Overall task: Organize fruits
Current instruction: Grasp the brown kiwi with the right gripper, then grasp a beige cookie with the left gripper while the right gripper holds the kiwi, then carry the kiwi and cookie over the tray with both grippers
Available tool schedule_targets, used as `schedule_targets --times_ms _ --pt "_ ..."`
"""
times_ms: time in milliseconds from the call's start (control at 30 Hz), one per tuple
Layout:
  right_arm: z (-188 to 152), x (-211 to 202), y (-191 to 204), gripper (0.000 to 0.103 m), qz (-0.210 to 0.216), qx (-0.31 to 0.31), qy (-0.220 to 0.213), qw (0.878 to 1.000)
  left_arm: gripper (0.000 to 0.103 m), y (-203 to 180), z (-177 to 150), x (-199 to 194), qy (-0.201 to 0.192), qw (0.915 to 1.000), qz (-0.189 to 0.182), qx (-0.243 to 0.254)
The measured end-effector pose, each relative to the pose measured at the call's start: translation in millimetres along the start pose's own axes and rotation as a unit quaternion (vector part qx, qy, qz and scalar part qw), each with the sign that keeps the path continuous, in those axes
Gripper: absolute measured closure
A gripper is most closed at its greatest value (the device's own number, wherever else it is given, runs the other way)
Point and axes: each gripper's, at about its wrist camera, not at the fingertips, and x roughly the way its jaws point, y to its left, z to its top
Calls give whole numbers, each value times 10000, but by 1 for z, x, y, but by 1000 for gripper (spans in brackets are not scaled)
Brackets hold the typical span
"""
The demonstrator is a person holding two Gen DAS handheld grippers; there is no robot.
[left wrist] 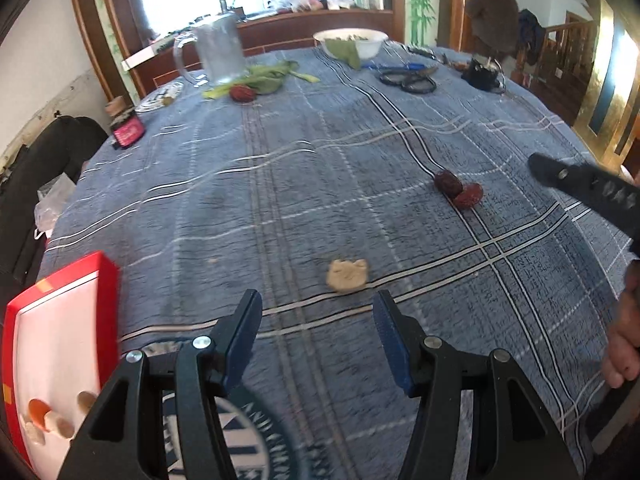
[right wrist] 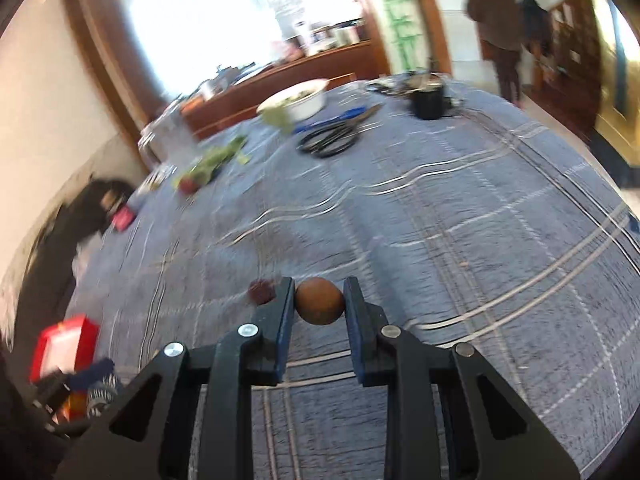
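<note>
Right tool (right wrist: 319, 300) pinches a round brown fruit (right wrist: 320, 301). Left tool (left wrist: 316, 328) hangs half-open, empty, red tray (left wrist: 60, 320) to its left. Next, likely carry fruit to tray.

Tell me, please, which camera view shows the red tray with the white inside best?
The left wrist view: the red tray with the white inside sits large at lower left, sharp enough to show small pieces lying in it. The right wrist view shows only a small, blurred red box at its left edge, contents unreadable.
</note>
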Motion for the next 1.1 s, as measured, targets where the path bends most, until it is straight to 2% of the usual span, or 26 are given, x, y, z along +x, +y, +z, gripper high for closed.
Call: schedule_targets --times_ms 167,233,300,333,400,567,767,900,1100 --pt "3 -1 -5 77 73 167 27 9998 46 -9 5 16 148 9998 -143 1" --pt "3 0 -5 77 132 179 68 9997 51 -9 6 19 139 9997 -187 -39" --pt "2 1 -4 77 141 162 97 9997 69 -8 8 20 99 9992 -380 -108" --pt "2 1 -3 77 152 159 110 9997 70 -7 8 21 91 9988 -456 -144" --pt "1 3 -2 77 158 137 121 9997 81 -6 8 20 52 9987 -480 -169" --pt "1 4 0 77 142 88 116 9998 81 0 6 12 -61 9975 -634 -317" --pt "0 3 6 77 160 -75 -5 9998 81 18 -6 -28 -388 9970 -465 -492" --pt "-2 -2 12 77 115 -260 -205 9994 81 39 -31 -67 -801 9948 -268 -576" --pt "-7 0 28 77 -14 -688 -351 9970 81 81 -75 -99 -965 9911 25 -918"
